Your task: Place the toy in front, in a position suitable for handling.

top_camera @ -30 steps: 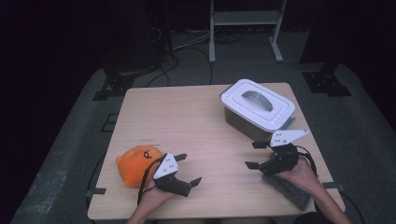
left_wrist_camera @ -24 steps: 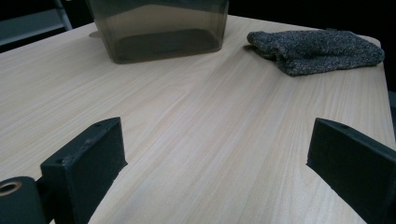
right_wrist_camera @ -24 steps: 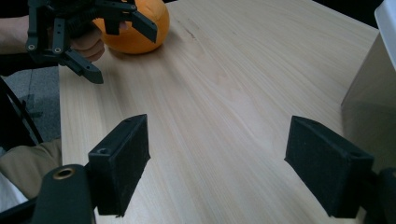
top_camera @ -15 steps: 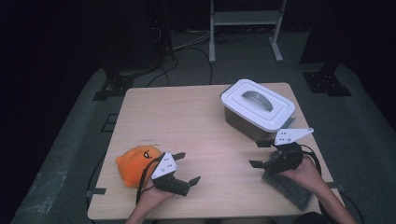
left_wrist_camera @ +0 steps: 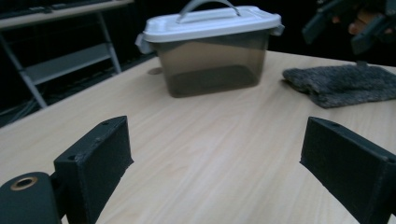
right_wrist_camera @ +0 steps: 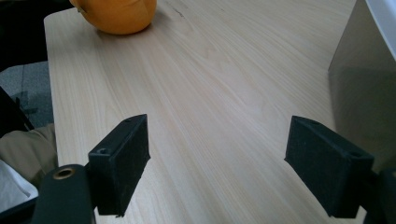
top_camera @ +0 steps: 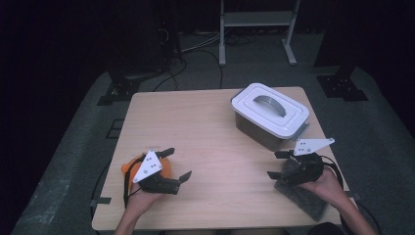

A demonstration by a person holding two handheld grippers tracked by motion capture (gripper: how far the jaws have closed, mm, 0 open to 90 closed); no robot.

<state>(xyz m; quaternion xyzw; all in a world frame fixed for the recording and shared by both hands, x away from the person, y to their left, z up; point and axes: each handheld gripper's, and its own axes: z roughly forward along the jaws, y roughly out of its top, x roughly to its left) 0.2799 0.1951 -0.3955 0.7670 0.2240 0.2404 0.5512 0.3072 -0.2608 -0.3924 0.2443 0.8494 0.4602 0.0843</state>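
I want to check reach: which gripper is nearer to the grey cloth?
The right one. The right gripper hovers directly over the grey cloth at the table's near right corner; the left gripper is across the table, beside the orange toy.

Both forearms reach in from the near edge, the left gripper [top_camera: 177, 163] and the right gripper [top_camera: 275, 164] each held low with jaws spread wide (nothing between them), both angled toward the middle.

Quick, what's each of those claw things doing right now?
Left gripper: open, holding nothing, beside the orange plush toy.
Right gripper: open, holding nothing.
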